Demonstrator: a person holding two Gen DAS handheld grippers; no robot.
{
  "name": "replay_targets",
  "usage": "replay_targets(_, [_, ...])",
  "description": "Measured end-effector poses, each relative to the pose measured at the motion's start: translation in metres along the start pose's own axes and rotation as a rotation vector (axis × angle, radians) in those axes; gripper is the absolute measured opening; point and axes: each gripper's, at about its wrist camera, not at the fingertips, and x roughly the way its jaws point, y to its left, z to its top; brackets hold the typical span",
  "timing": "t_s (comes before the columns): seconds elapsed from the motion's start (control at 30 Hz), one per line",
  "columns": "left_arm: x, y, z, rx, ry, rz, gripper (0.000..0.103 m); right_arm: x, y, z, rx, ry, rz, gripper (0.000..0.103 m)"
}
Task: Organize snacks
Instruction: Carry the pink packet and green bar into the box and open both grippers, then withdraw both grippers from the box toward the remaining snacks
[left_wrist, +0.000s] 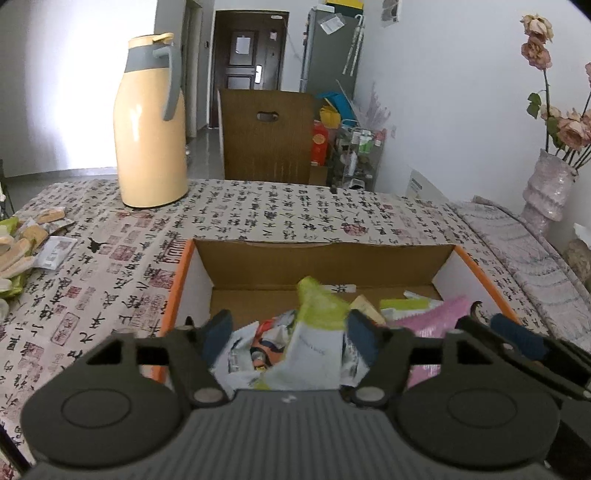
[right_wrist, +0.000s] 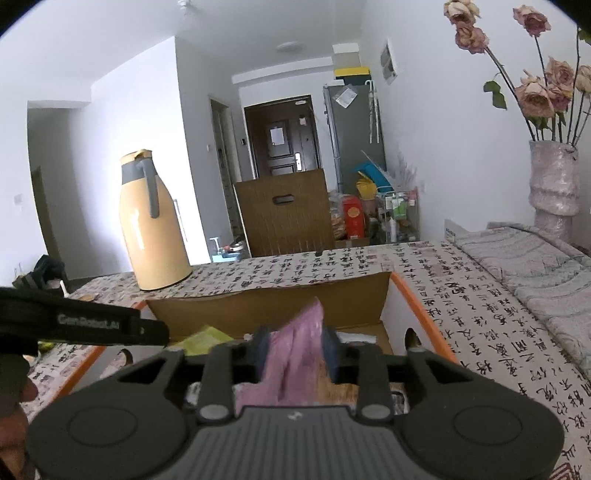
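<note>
Over the box: both grippers are being held above an open cardboard box (left_wrist: 325, 254) with orange outer walls, set on the table's near edge.
Left gripper (left_wrist: 290, 330): jaws spread wide; a green-and-white crinkled packet (left_wrist: 319, 332) is seen loose between the pads.
Right gripper (right_wrist: 295, 350): jaws parted; a soft pink packet (right_wrist: 291, 354) is standing between them; contact cannot be told.
Tablecloth (left_wrist: 258, 214): calligraphy-printed fabric.
Far left corner: a smooth cream thermos jug (left_wrist: 149, 122).

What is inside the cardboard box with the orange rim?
The box holds a loose pile of snack packets: a green-and-white packet, a pink packet and white wrappers. The far part of its floor is bare. What lies beneath the pile is covered.
</note>
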Motion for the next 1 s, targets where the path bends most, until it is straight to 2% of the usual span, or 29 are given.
replay_targets(0.03, [-0.001, 0.000, 0.000, -0.001, -0.005, 0.004, 0.084, -0.001, -0.001, 0.000, 0.001, -0.003, -0.007, 0.053])
replay_targets(0.1, [-0.003, 0.001, 0.000, -0.007, -0.013, 0.015, 0.096, -0.003, -0.001, 0.000, 0.001, -0.016, -0.036, 0.079])
replay_targets(0.13, [-0.004, 0.001, 0.000, -0.015, -0.020, 0.029, 0.103, -0.004, -0.001, 0.000, 0.001, -0.021, -0.047, 0.084])
replay_targets(0.2, [-0.005, 0.003, 0.001, -0.022, -0.030, 0.046, 0.103, -0.005, -0.003, 0.000, 0.006, -0.028, -0.062, 0.099])
replay_targets(0.23, [-0.006, 0.003, 0.001, -0.023, -0.030, 0.041, 0.103, -0.004, -0.004, 0.000, 0.008, -0.025, -0.070, 0.102])
replay_targets(0.63, [-0.020, -0.004, 0.003, 0.005, -0.045, 0.042, 0.103, -0.006, -0.006, 0.005, 0.011, 0.001, -0.104, 0.103])
replay_targets(0.8, [-0.044, -0.003, 0.001, 0.017, -0.068, 0.041, 0.103, -0.021, -0.001, 0.009, -0.003, -0.005, -0.098, 0.103])
replay_targets(1.0, [-0.069, 0.000, -0.011, 0.018, -0.058, 0.032, 0.103, -0.049, 0.006, 0.005, -0.025, -0.006, -0.094, 0.103])
